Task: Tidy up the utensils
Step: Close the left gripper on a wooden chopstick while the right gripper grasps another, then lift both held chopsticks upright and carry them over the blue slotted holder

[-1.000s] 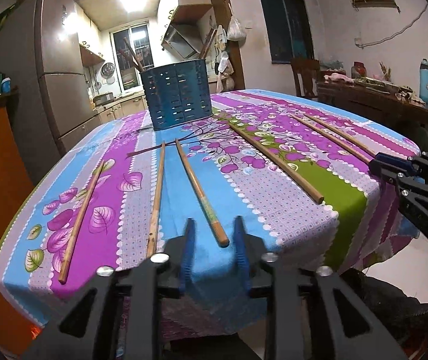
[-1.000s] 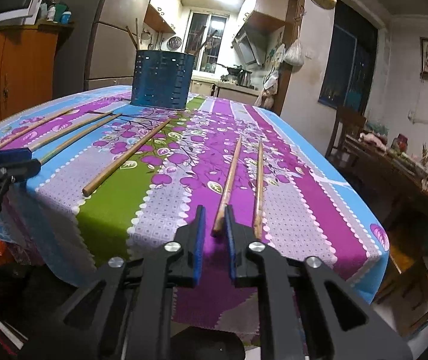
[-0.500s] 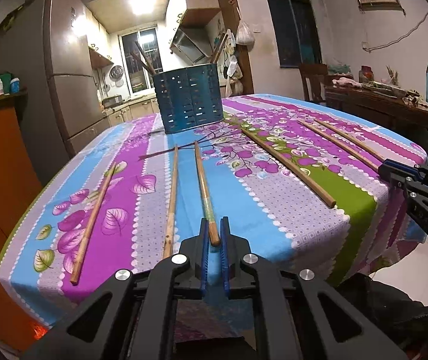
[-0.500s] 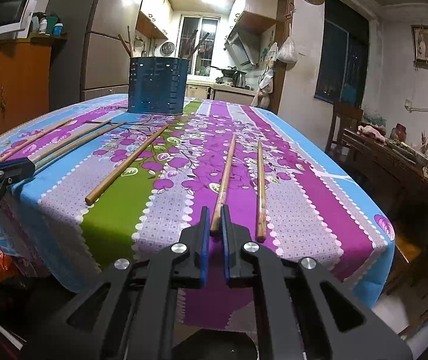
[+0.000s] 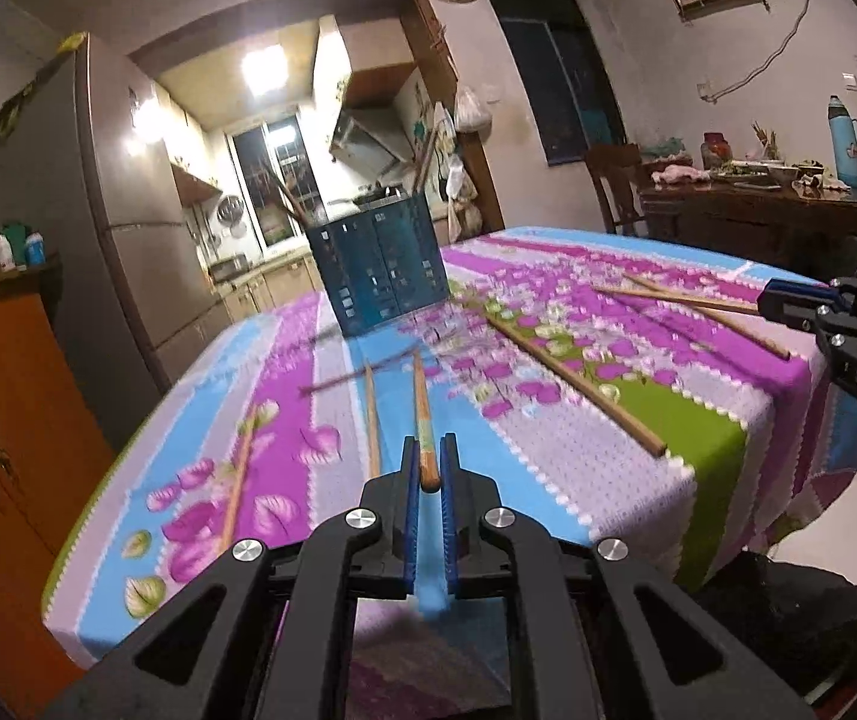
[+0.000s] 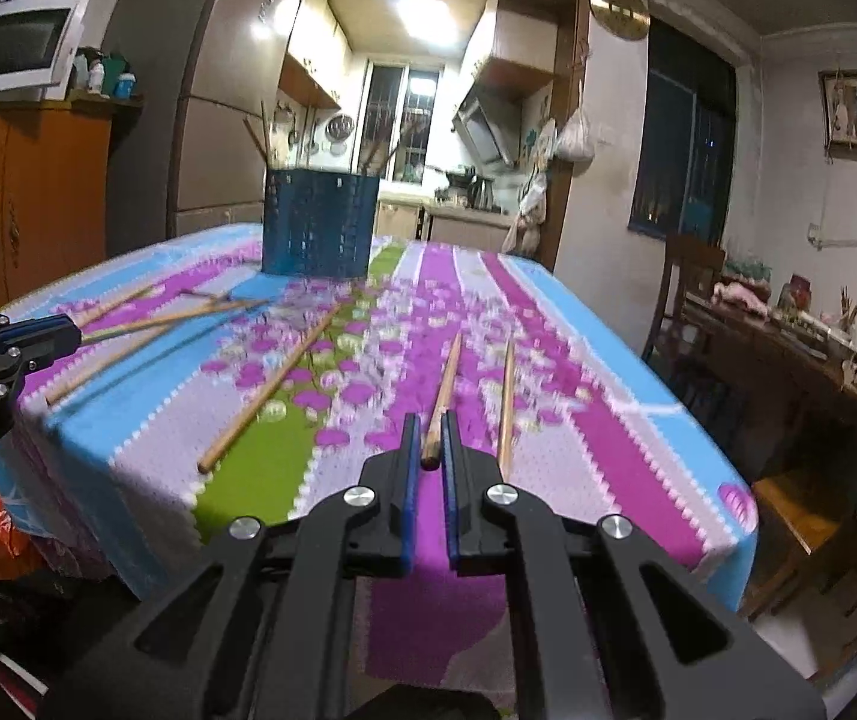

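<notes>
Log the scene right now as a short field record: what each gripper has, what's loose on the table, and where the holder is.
left gripper: shut on the near end of a chopstick with a green band
right gripper: shut on the near end of a plain wooden chopstick
loose chopsticks: several lie on the tablecloth, one right beside the right gripper's
blue holder: upright at the table's far side, sticks already in it
picture: blurred on the cloth

Two low wrist views across table (image 5: 698,438)
</notes>
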Available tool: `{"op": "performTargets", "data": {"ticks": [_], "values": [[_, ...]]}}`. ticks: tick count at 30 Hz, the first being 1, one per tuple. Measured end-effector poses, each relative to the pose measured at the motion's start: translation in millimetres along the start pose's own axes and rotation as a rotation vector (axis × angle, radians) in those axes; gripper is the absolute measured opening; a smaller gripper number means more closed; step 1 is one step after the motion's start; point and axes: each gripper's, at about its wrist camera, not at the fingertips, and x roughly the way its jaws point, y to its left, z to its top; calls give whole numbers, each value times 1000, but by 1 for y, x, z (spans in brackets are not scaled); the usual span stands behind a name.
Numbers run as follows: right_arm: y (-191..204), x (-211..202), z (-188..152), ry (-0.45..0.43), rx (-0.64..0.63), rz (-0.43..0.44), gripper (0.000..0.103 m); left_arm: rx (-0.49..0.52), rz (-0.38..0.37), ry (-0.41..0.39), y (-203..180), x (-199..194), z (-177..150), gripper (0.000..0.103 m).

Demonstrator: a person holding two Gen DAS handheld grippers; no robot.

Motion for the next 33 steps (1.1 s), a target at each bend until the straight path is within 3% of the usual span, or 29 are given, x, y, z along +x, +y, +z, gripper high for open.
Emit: {"op": "performTargets", "data": {"ticks": [10,16,22,33], "values": [[-7,-13,23,-74,-10,-8,5,-5,17,-76,6,-14,19,8],[-16,-4,41,-56,18,41,5,-19,-5,-78,14,-6,32,8],[-35,2,77,-85,51,85,5,-73,-65,-91,38,5,69,8],[-48,31,138,-151,30,123,5,-116,-95,-168,76,31,133,8]]}}
